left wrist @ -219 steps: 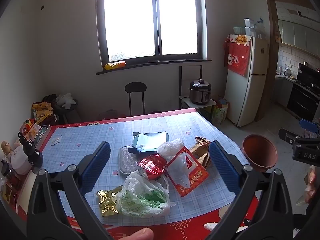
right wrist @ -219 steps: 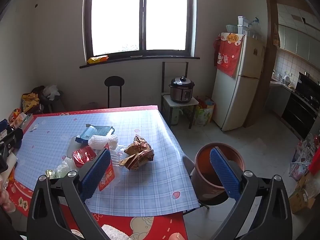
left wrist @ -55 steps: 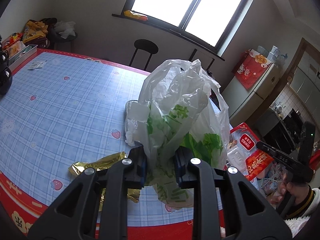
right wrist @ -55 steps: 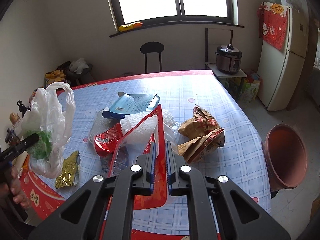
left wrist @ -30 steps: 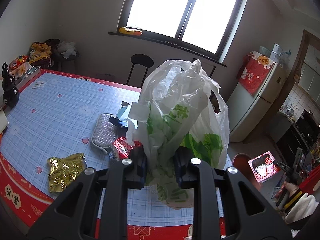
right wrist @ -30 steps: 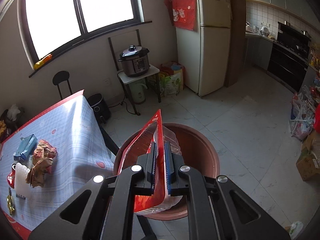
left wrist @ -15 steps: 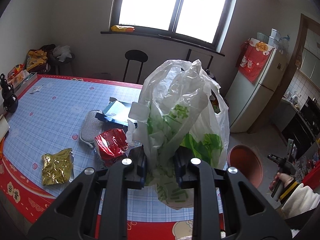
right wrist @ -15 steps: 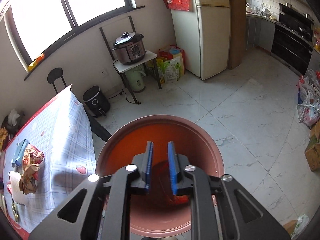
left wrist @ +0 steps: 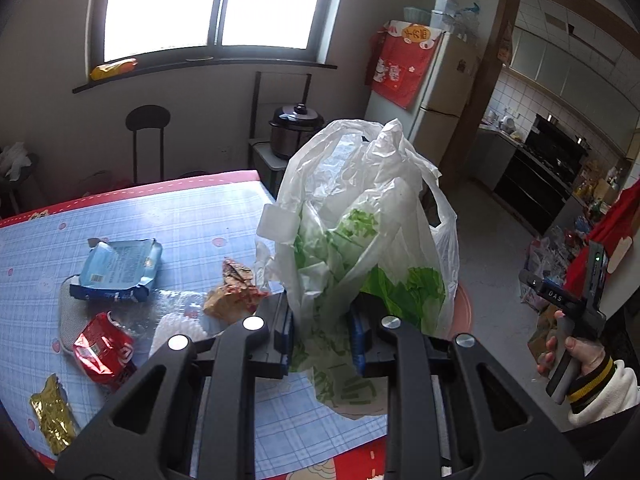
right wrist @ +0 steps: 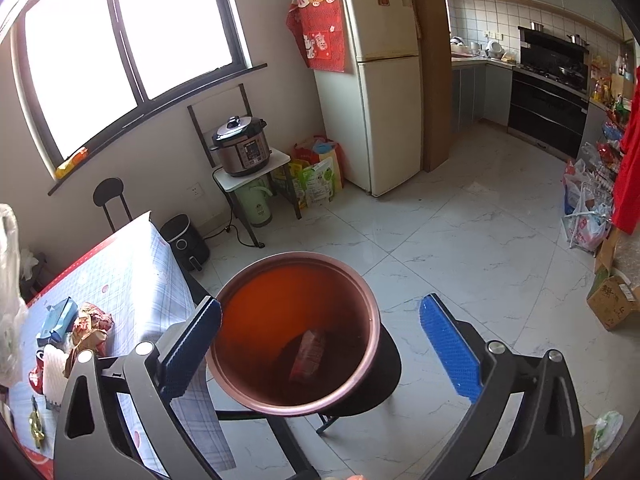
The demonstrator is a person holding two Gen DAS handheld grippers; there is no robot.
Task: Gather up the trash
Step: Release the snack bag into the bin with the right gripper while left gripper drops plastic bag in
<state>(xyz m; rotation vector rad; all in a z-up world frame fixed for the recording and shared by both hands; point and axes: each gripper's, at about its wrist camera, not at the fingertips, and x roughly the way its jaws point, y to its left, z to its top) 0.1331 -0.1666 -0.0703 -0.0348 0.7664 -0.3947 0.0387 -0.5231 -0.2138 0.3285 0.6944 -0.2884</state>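
With its jaws opening empty above the round reddish-brown plastic bin (right wrist: 294, 332), the right hand-held gripper (right wrist: 320, 344) has finished dropping, so the left hand-held gripper (left wrist: 320, 332), clamping the crumpled white-and-green plastic bag (left wrist: 360, 232), likely delivers next.

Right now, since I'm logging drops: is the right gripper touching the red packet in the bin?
Apart. The right wrist view shows the right gripper opening, nothing between its jaws; the red packet lies inside the bin.
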